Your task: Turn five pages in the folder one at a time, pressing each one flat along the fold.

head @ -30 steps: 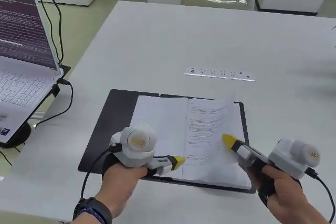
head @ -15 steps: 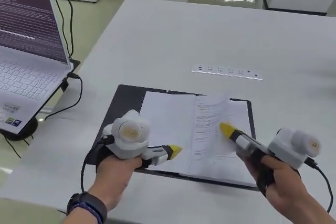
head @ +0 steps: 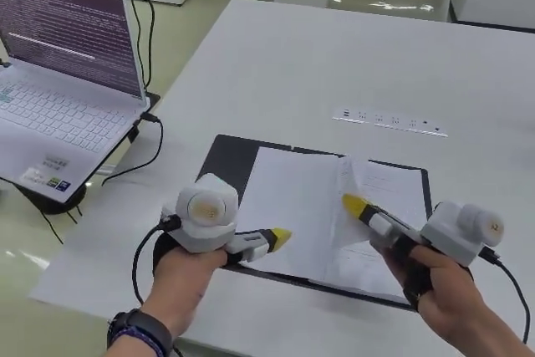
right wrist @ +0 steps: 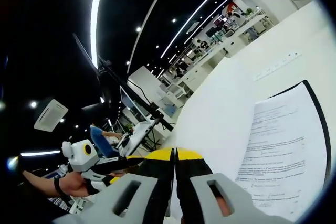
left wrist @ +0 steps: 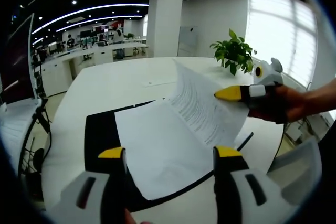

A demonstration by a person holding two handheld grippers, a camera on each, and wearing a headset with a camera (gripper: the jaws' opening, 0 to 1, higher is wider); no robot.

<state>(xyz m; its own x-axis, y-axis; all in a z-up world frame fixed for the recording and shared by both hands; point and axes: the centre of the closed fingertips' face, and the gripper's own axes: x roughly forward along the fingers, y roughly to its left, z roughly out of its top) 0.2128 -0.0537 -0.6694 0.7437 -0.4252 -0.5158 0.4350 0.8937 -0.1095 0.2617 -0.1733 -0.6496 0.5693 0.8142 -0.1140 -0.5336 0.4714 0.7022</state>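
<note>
A black folder (head: 221, 169) lies open on the white table, with a blank white sheet (head: 288, 198) flat on its left half and a printed sheet (head: 393, 198) on its right. My right gripper (head: 355, 204) is shut on the edge of a printed page (head: 347, 177), holding it raised almost upright over the fold. From the left gripper view that page (left wrist: 205, 114) curves up to the right gripper (left wrist: 226, 94). My left gripper (head: 280, 238) is open, low at the folder's near edge, jaws (left wrist: 170, 153) apart above the blank sheet (left wrist: 157, 145). The right gripper's jaws (right wrist: 175, 156) meet.
An open laptop (head: 67, 64) stands at the left on a stand, with a black cable (head: 142, 156) trailing towards the folder. A white power strip (head: 389, 121) lies on the table beyond the folder. The table's near edge runs just below my hands.
The right gripper has carried the printed page up and leftward from the right half to nearly upright over the fold. The left gripper has stayed by the folder's near edge.
</note>
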